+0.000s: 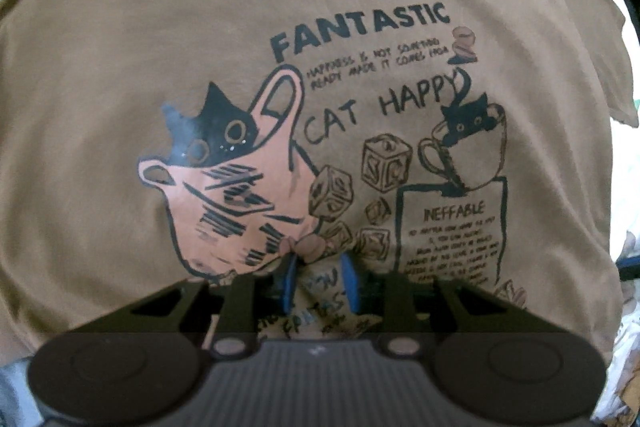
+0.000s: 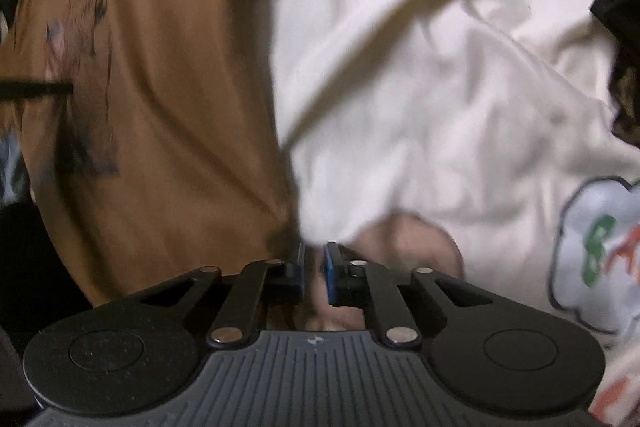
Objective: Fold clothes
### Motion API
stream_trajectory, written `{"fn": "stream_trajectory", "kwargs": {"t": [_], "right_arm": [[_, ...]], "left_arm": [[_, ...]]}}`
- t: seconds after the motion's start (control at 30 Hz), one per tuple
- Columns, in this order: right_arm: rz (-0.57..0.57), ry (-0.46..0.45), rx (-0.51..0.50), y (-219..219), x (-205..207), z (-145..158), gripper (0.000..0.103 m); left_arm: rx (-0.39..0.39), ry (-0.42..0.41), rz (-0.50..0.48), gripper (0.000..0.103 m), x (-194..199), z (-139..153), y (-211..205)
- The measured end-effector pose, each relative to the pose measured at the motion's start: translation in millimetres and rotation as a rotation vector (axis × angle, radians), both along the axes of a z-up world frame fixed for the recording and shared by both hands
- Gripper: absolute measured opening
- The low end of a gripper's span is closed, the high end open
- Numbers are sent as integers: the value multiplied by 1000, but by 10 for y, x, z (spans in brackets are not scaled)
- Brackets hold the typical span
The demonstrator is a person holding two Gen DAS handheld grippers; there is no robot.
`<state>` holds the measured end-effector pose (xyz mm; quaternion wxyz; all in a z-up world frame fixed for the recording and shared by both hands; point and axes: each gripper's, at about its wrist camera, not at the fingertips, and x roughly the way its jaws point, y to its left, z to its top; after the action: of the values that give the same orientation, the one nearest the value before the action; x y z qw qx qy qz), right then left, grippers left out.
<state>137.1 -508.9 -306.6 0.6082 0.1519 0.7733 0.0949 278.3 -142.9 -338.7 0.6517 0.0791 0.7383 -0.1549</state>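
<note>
In the left wrist view, the left gripper (image 1: 319, 281) has its two blue pads (image 1: 290, 281) a small way apart, and a fold of the brown T-shirt (image 1: 200, 27) stands between them. The cloth fills the gap, so the jaws seem to pinch it, though the contact itself is hard to see. From the jaws the shirt spreads toward 12 o'clock and covers almost the whole view. Its print begins just beyond the pads: a black cat in a pink bag at 11 o'clock, small cubes at 12, a cat in a cup over a sheet headed "NEFFABLE" at 1 o'clock, and farther up the words "CAT HAPPY" and "FANTASTIC". The collar lies at the far top edge.

In the right wrist view, the right gripper (image 2: 316, 273) is nearly closed – only a thin slit stays between its blue pads (image 2: 330, 277). The brown shirt's edge meets the jaws there and rises toward 10 and 12 o'clock; the picture is blurred, so a firm grip cannot be confirmed. White printed bedding (image 2: 420, 87) lies from 1 to 3 o'clock.
</note>
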Motion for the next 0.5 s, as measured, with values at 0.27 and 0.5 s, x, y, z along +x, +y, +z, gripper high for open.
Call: {"fn": "stream_trajectory", "kwargs": {"t": [0.27,0.5], "right_arm": [[-77,-294,237,-37,435,191,26],[214,-353,454,45,776,141,27]], "left_arm": [[134,12,60,29,-114,-36,-132],[234,4,308,40,-28,802,63]]}}
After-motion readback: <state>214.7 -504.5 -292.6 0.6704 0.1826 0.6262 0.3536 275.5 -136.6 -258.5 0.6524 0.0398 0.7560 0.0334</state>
